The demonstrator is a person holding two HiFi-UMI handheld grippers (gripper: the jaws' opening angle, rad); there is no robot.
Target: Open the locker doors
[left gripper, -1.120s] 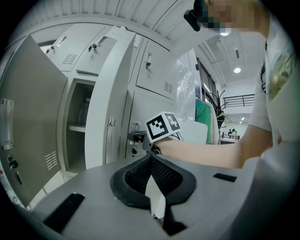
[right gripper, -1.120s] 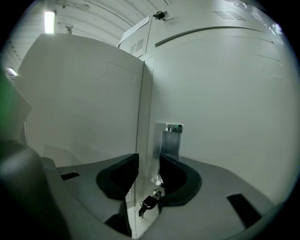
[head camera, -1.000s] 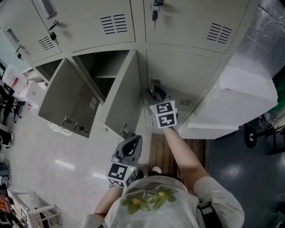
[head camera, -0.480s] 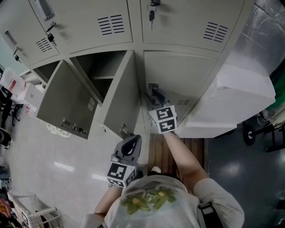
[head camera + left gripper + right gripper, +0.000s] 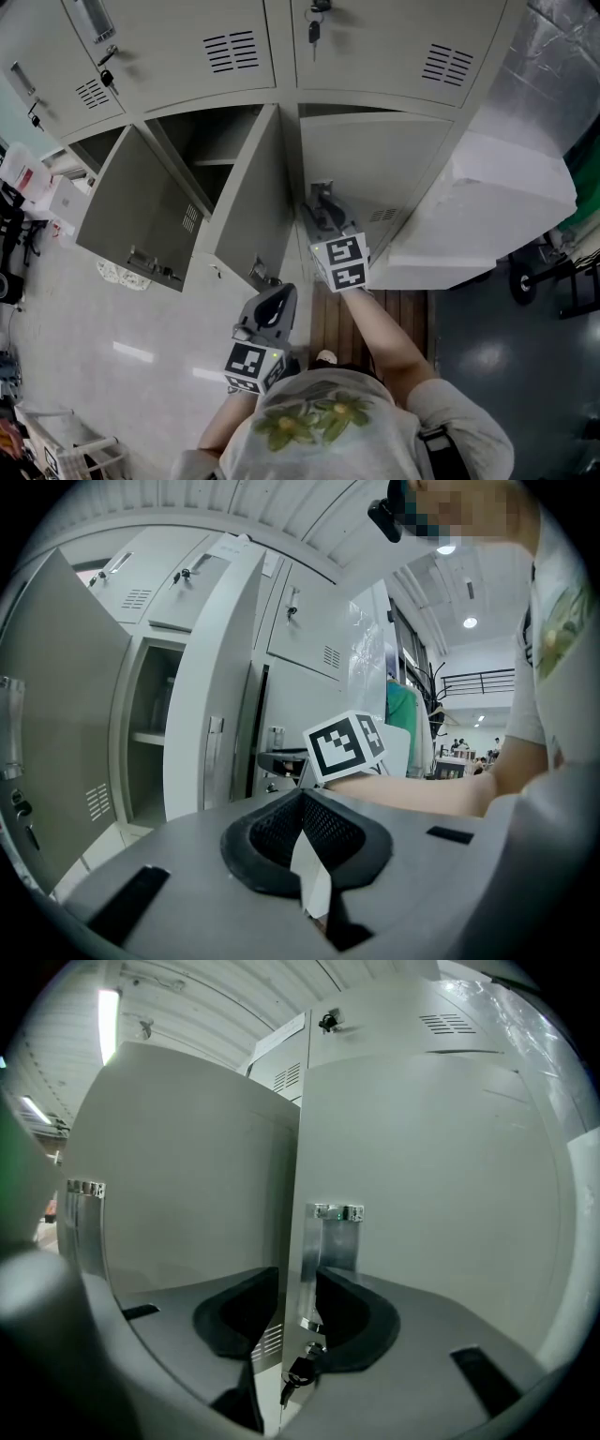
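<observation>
That door (image 5: 375, 173) is probably light, stiff sheet metal, so its mid-frame handle (image 5: 335, 1241) edge, where the right gripper (image 5: 298, 1299) is clamped, seems best; the left gripper (image 5: 302, 803) has its jaws together.

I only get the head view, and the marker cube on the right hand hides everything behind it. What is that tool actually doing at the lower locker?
Observer: In the right gripper view, the right gripper has its jaws closed on the free edge of the locker door, right beside the metal handle.
Operator: Is there anything in the lock?
Observer: Yes, a key hangs in the lock just under the handle, where the cube blocks your view.
Operator: And the other tool, lower down?
Observer: The left gripper view shows the left gripper with its jaws tip to tip and nothing between them.
</observation>
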